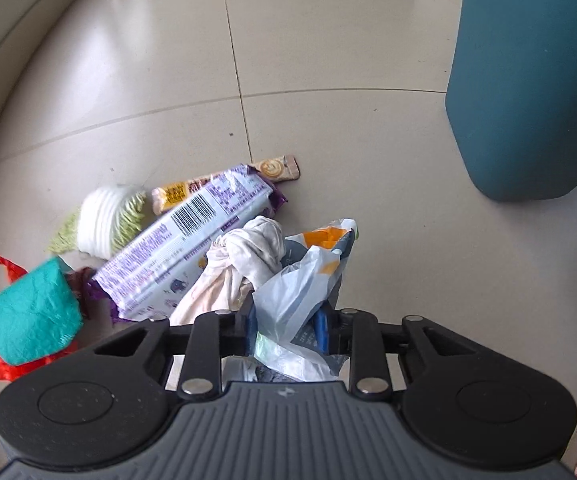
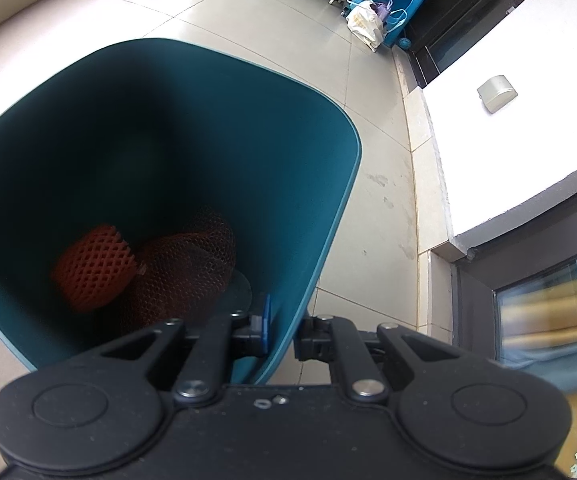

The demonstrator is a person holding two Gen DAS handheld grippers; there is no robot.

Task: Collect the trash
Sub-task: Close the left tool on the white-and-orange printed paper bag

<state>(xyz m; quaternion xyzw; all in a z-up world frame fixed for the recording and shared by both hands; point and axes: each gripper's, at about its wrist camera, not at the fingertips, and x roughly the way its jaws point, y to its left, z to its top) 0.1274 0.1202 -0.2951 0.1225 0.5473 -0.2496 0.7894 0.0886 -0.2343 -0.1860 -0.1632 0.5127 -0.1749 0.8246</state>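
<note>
left hand-held gripper (image 1: pixel 288 326): clamped on plastic bag (image 1: pixel 300 284) above floor litter | right hand-held gripper (image 2: pixel 282 330): pinching bin (image 2: pixel 320 208) wall | bin: red nets (image 2: pixel 148 268) inside

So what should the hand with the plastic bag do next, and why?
Probably lift the plastic bag and carry it right toward the teal bin. The left gripper is already shut on it, and the right gripper grips the bin's rim, where red foam netting already lies inside.

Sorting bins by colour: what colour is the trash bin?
Dark teal trash bin, clearest in the right wrist view.
</note>
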